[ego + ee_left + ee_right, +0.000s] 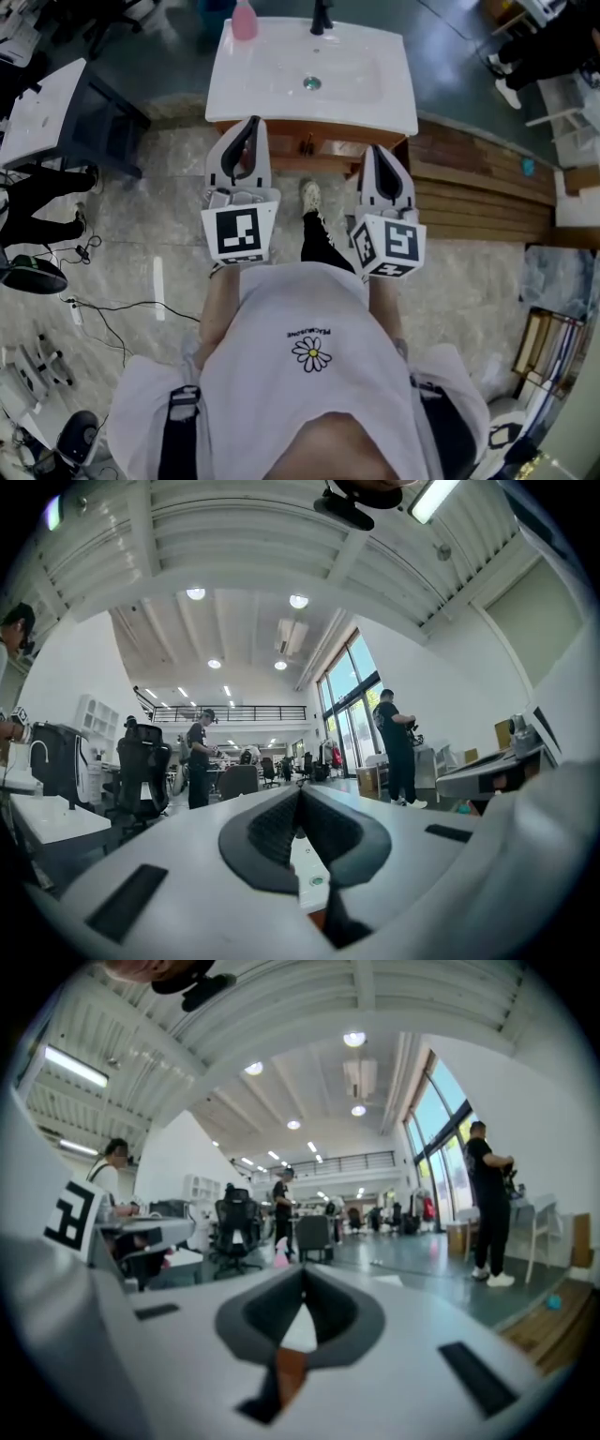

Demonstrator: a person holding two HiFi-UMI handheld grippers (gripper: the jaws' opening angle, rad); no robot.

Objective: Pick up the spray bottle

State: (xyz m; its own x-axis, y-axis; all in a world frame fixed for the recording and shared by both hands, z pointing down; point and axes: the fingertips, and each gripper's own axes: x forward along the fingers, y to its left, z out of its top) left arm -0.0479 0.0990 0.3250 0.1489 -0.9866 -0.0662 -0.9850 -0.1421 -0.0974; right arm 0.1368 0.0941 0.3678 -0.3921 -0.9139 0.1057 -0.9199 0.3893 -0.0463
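The person wears a loose white T-shirt (309, 403) with a small daisy print (311, 353) under a line of lettering too small to read. Black straps (180, 436), perhaps a harness, cross the shirt behind each gripper. Between the grippers show a dark trouser leg (322, 246) and a pale shoe (310, 196). The left gripper (249, 127) and right gripper (379, 152) have white shells and black ribbed pads. At its rear each carries a cube (239, 232) with black-and-white square markers.
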